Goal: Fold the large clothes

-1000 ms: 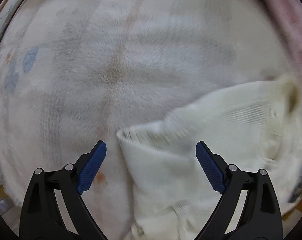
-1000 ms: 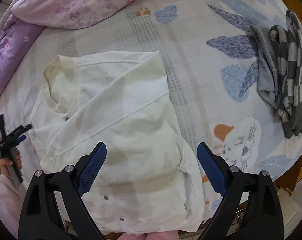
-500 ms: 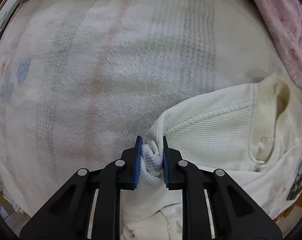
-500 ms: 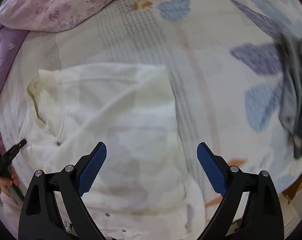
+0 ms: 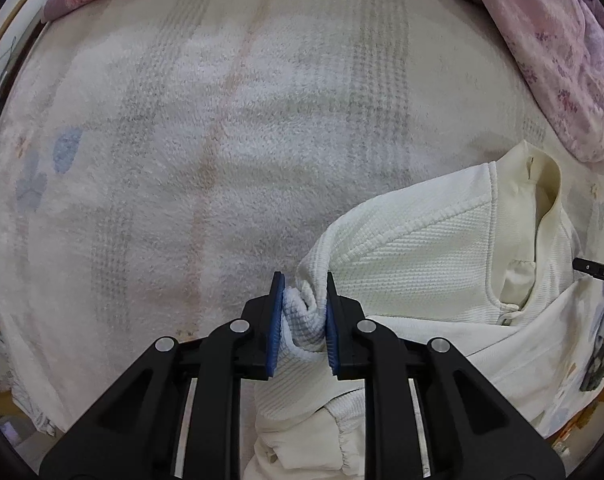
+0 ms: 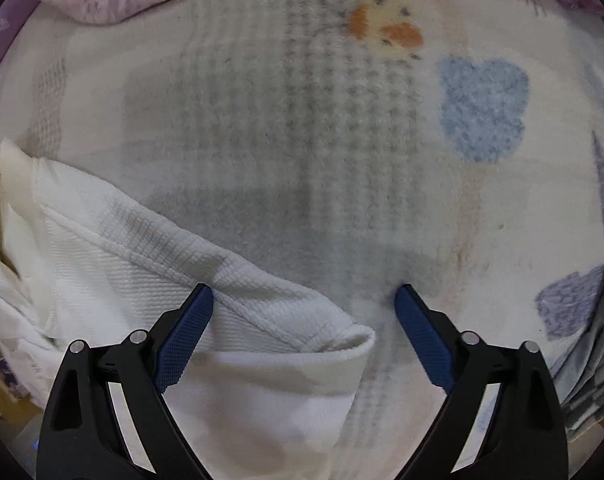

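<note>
A cream waffle-knit shirt [image 5: 434, 240] with a collar lies on the bed. My left gripper [image 5: 303, 312] points down and is shut on a bunched shoulder corner of it, lifting that corner slightly. In the right wrist view the shirt's other shoulder corner [image 6: 302, 320] lies flat between the blue pads of my right gripper [image 6: 304, 312]. That gripper hovers close above the bed with its jaws wide and closing; the pads do not press the cloth. The shirt's collar [image 6: 5, 184] shows at the far left.
The bed is covered by a white fleece blanket [image 5: 221, 140] printed with blue leaves [image 6: 482, 108] and an orange chick [image 6: 386, 32]. A pink floral quilt [image 5: 554, 52] is heaped along the far edge. Grey checked clothing [image 6: 598, 380] lies at the right.
My left gripper closed on the shirt's shoulder corner and raised it a little. My right gripper dropped from high above the bed to just over the other shoulder corner.
</note>
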Demonstrator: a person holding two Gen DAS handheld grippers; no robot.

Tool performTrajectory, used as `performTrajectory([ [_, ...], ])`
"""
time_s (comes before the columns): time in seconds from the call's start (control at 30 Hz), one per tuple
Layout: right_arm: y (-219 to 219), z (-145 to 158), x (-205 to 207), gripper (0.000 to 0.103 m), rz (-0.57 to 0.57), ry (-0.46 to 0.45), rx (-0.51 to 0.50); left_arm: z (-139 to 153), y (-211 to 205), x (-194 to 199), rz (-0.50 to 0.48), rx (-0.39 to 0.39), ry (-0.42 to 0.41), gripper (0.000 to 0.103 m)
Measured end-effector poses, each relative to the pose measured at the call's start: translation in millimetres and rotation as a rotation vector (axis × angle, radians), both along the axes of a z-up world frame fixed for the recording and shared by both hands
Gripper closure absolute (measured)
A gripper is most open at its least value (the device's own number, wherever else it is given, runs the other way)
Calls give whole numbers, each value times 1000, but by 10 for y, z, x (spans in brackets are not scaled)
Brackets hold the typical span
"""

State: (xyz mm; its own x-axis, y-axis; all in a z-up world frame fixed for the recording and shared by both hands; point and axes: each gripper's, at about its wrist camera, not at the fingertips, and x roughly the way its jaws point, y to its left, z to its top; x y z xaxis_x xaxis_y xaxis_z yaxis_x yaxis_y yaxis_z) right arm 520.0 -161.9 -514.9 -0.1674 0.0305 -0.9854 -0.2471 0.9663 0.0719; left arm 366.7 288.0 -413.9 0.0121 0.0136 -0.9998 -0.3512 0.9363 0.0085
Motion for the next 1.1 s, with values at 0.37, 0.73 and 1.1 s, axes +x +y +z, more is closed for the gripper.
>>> performTrajectory([
  [0.37,-42,437,-117,86,-92,-13,61,12,-348,70,-27,33,-8,83],
  [0.73,-415,1174,-498,86,-170,-138,83,390,-418,-168,-60,18,-80,84],
  [1.1,-313,1915,-1236,86,-175,-289,58,1028,-573,-631,-101,33,-156,84],
])
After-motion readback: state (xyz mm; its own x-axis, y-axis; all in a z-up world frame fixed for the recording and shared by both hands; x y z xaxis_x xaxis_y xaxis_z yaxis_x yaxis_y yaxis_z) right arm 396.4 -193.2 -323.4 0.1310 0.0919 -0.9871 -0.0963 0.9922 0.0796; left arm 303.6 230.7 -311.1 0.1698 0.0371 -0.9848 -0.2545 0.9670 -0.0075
